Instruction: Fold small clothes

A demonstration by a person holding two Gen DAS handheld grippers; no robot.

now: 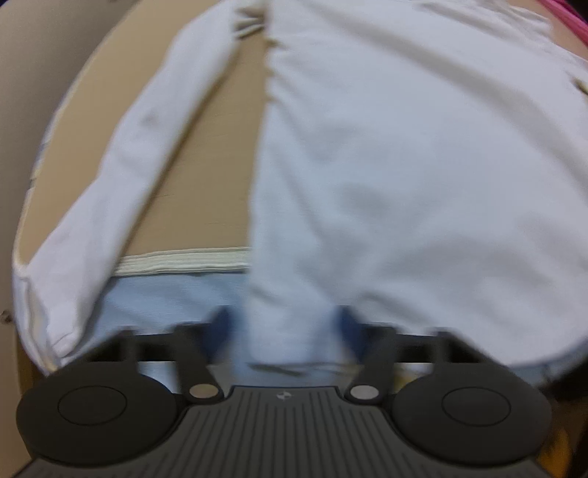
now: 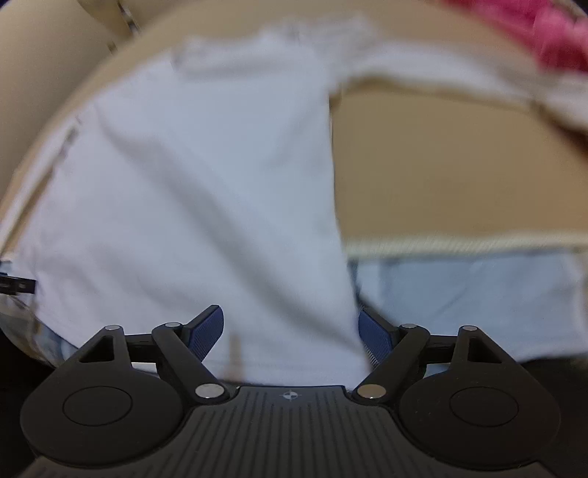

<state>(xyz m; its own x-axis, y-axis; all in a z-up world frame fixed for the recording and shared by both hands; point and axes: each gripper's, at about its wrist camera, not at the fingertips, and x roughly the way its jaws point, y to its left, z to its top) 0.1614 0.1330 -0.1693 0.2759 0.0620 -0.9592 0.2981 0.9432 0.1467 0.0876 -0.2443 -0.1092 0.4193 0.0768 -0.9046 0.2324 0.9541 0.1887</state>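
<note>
A white long-sleeved shirt (image 1: 404, 165) lies spread on a tan table (image 1: 205, 176), its hem toward me; one sleeve (image 1: 121, 191) runs down the left. In the left wrist view my left gripper (image 1: 284, 331) is open, its blue pads either side of the shirt's bottom left hem corner, which bunches between them. In the right wrist view the shirt (image 2: 191, 191) fills the left and middle. My right gripper (image 2: 292, 331) is open, its pads astride the shirt's bottom right hem corner. The other sleeve (image 2: 459, 84) stretches off to the upper right. Both views are blurred.
A pale blue cloth (image 1: 176, 298) hangs over the table's near edge, with a cream ribbed band (image 1: 183, 261) along it; both also show in the right wrist view (image 2: 470, 290). A pink garment (image 2: 551, 33) lies at the far right. A cream wall (image 1: 33, 59) stands behind.
</note>
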